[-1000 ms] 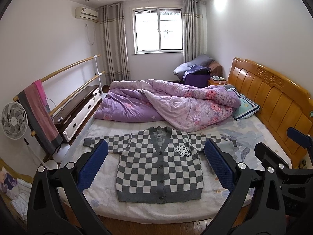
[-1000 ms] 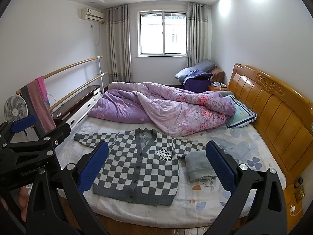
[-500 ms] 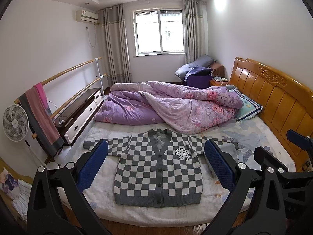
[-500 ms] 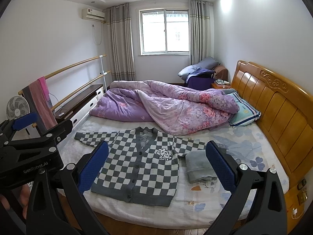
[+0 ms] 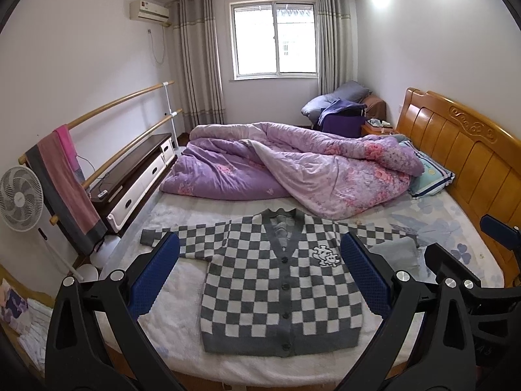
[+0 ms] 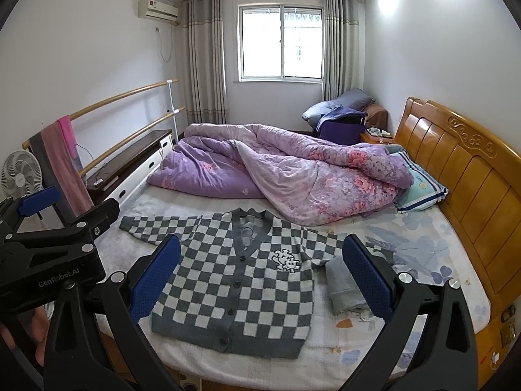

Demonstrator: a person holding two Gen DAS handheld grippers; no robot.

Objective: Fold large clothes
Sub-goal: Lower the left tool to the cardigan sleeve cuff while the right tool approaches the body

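A grey and white checkered cardigan lies flat and buttoned on the near part of the bed, sleeves spread out; it also shows in the right wrist view. My left gripper is open and empty, held above the bed's near edge in front of the cardigan. My right gripper is open and empty, beside the left one, which shows at the left of its view. The end of the cardigan's right sleeve is hidden behind a finger.
A rumpled purple quilt covers the far half of the bed. A folded grey cloth lies right of the cardigan. The wooden headboard is at right. A fan, towel rail and low cabinet stand at left.
Both grippers have risen and pulled back slightly, so the cardigan sits a little lower and more centred in both views. Both stay open. The cardigan has not moved.
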